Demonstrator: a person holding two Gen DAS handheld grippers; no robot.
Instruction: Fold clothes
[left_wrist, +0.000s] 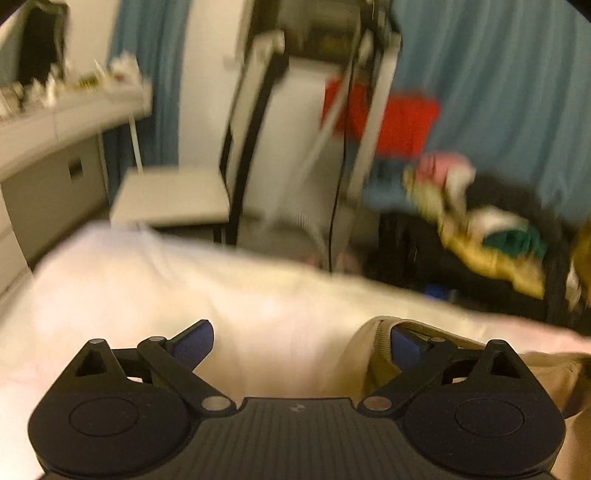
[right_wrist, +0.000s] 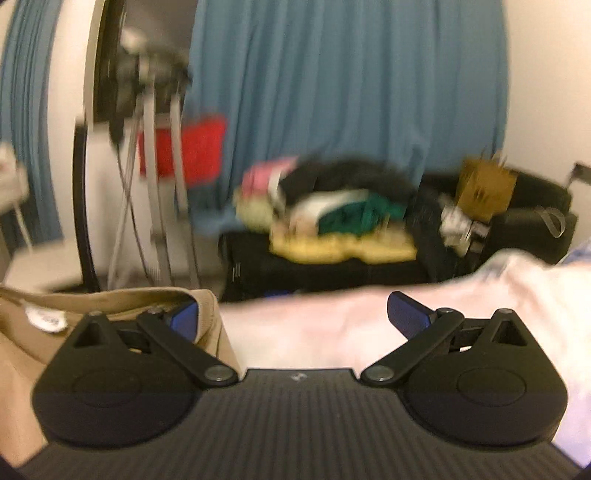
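Note:
A tan garment with a ribbed edge (left_wrist: 373, 354) lies on the white sheet (left_wrist: 184, 291). In the left wrist view its hem curls around my right blue pad (left_wrist: 404, 350). My left gripper (left_wrist: 299, 338) is open wide, and the left pad (left_wrist: 195, 341) sits over bare sheet. In the right wrist view the same tan garment (right_wrist: 110, 306), with a white label, drapes over my left blue pad (right_wrist: 184, 319). My right gripper (right_wrist: 293, 310) is also open wide, and its right pad (right_wrist: 406, 314) is over the white sheet (right_wrist: 314, 325). Both views are motion-blurred.
A pile of mixed clothes (right_wrist: 332, 218) lies on a black sofa (right_wrist: 517, 214) beyond the bed, in front of a blue curtain (right_wrist: 332, 92). A red item (left_wrist: 402, 122), a stand with cables (right_wrist: 155, 166), a small white table (left_wrist: 170, 195) and a cluttered shelf (left_wrist: 74, 107) stand farther back.

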